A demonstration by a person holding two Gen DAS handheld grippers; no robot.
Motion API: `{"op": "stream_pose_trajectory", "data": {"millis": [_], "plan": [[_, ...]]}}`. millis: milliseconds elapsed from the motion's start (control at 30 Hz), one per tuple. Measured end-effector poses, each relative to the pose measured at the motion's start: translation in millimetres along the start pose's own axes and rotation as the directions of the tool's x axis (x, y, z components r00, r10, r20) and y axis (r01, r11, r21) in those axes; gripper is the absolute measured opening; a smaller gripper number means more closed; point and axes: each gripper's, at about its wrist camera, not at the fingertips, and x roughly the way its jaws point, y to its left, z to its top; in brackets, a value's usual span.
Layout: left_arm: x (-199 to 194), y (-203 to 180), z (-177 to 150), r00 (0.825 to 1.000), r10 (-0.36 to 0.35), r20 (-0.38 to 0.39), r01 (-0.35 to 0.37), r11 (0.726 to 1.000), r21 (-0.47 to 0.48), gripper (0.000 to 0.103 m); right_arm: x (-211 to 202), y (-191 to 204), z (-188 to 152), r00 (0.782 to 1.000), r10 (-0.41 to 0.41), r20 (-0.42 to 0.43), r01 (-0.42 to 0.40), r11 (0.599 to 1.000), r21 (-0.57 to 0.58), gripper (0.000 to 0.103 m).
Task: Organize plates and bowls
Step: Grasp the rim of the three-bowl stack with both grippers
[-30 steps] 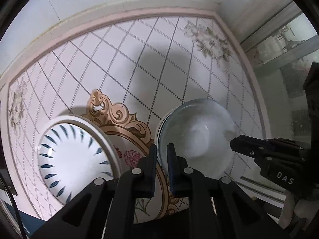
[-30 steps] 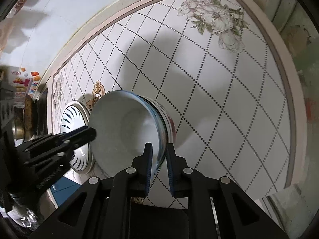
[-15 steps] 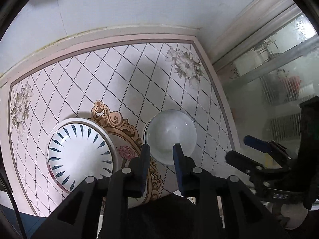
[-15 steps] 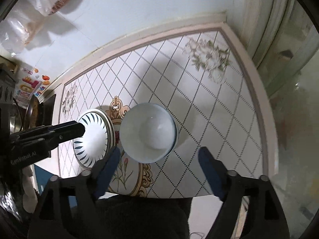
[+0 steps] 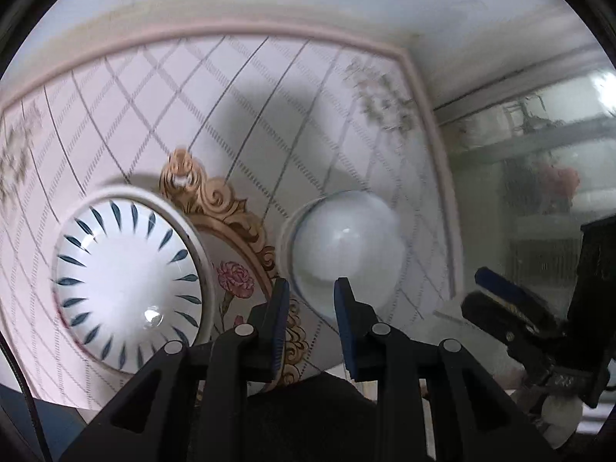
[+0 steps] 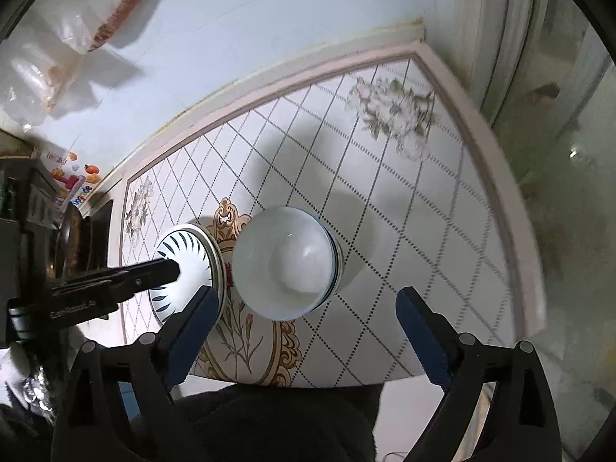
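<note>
Sitting upright, white bowl [image 6: 285,263], mouth up, beside patterned plate [image 6: 184,246], tools apart

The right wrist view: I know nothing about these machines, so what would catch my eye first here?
Probably the plain white bowl in the middle of the flower-patterned table, sitting free between the wide-open blue-padded fingers of the right gripper. Just to its left lies a plate with dark blue leaf strokes, with the black left gripper reaching over it. On the wall at upper left hang clear plastic bags.
</note>
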Motion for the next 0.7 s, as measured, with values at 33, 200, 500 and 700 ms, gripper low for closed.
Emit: {"op": "stream_pose_trajectory", "data": {"millis": [33,200,500,700], "plan": [[13,8,4,1.0,-0.013,-0.021,0.013,0.999,-0.03,0.022,13,-5,1,1.0,0.017,-0.014,-0.017,1.0,0.01,0.097],[53,28,17,0.993,-0.091,-0.076,0.081,0.989,-0.128,0.022,74,-32,1,0.99,0.101,-0.103,-0.091,0.991,0.094,0.097],[83,28,35,0.99,-0.102,-0.098,0.087,0.985,-0.146,0.026,151,-56,-10,0.947,0.245,-0.209,-0.201,0.956,0.212,0.097],[96,27,42,0.991,-0.076,-0.114,0.062,0.99,-0.124,0.031,173,-59,-10,0.932,0.295,-0.213,-0.241,0.939,0.244,0.099]]}}
